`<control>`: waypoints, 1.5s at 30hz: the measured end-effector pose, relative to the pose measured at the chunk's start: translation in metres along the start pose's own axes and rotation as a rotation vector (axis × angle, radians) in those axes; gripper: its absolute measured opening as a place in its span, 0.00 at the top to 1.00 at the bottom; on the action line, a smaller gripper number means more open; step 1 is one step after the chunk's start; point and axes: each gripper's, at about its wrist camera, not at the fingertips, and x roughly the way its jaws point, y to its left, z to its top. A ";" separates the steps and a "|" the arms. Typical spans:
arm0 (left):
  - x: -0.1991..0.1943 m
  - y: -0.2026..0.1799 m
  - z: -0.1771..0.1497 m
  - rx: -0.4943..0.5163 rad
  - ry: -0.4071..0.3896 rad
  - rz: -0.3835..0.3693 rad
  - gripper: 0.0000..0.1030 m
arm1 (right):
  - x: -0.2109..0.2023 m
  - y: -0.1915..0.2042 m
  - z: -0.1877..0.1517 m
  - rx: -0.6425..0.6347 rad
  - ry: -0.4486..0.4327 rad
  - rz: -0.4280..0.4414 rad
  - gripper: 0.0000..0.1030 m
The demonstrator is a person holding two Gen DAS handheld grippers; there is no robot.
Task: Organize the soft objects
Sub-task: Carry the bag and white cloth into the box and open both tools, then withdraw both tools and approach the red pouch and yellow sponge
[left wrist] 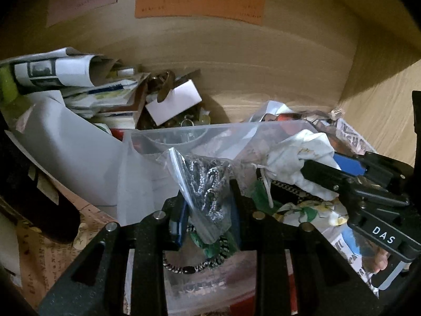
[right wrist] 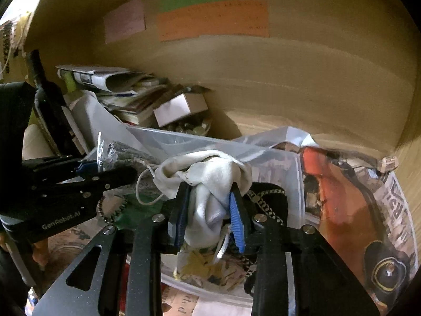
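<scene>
My left gripper [left wrist: 209, 210] is shut on a clear zip bag of grey-and-white cord [left wrist: 208, 184] and holds it over a clear plastic bin [left wrist: 184, 131]. My right gripper [right wrist: 210, 210] is shut on a white drawstring cloth pouch [right wrist: 210, 176] above the same bin [right wrist: 184, 138]. The right gripper shows at the right of the left wrist view [left wrist: 342, 173], with the pouch [left wrist: 302, 152] in it. The left gripper shows at the left of the right wrist view [right wrist: 86, 173] with the zip bag [right wrist: 118, 155]. Braided cords, a green cloth and a flowered cloth [left wrist: 310, 210] lie in the bin.
I am inside a wooden cabinet with coloured paper notes [left wrist: 197, 0] on its back wall. A heap of papers and a small box [left wrist: 173, 102] sits at the back left. A dark bottle [right wrist: 47, 100] stands at the left. A printed magazine [right wrist: 355, 210] lies at the right.
</scene>
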 end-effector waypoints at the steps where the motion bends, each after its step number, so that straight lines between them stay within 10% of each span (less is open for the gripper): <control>1: 0.001 -0.001 0.000 0.002 0.000 0.004 0.74 | 0.002 -0.001 -0.001 0.003 0.009 -0.002 0.72; 31: -0.111 -0.011 -0.017 0.027 -0.235 0.025 0.37 | -0.096 0.023 -0.008 -0.057 -0.199 -0.004 0.34; 45: -0.104 -0.022 -0.076 0.028 -0.116 -0.022 0.29 | -0.098 0.021 -0.072 -0.002 -0.084 0.001 0.32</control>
